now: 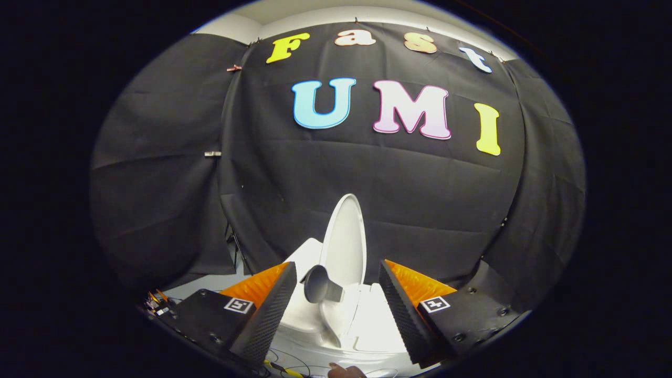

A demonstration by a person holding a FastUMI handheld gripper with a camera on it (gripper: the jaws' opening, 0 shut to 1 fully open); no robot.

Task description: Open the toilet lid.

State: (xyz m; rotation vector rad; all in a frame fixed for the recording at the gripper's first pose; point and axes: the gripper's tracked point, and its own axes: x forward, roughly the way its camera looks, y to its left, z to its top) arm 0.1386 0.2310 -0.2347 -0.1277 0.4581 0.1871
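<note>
**Toilet lid raised, fingers apart in front of it**

The toilet lid [345, 241] stands raised, close to upright and leaning a little back toward the booth wall, its pale inner face turned toward the camera. It rises from the back of the white toilet [310, 315], which sits low in the gripper view, directly ahead of the fingers and seen through the gap between them. A grey handle [319, 285], a round knob on a short stem, projects from the lid's lower edge, just beside the left finger [268, 315] and apart from it as far as can be told. Below the lid the seat and rim curve down toward the camera, and a flat white part of the toilet body lies on the right-hand side, next to the right finger [401, 317].

The gripper [336, 315] is held with its fingers well apart, clamped on nothing; the lid, handle and seat all lie in the open space between and beyond them. Each finger carries a small square marker on its outer block.

A few thin cables [294, 362] trail across the pale floor beneath the toilet, near the base of the fingers. Behind everything hangs the black cloth wall [420, 189], creased in broad folds, with a strip of light ceiling above its top edge.
</note>
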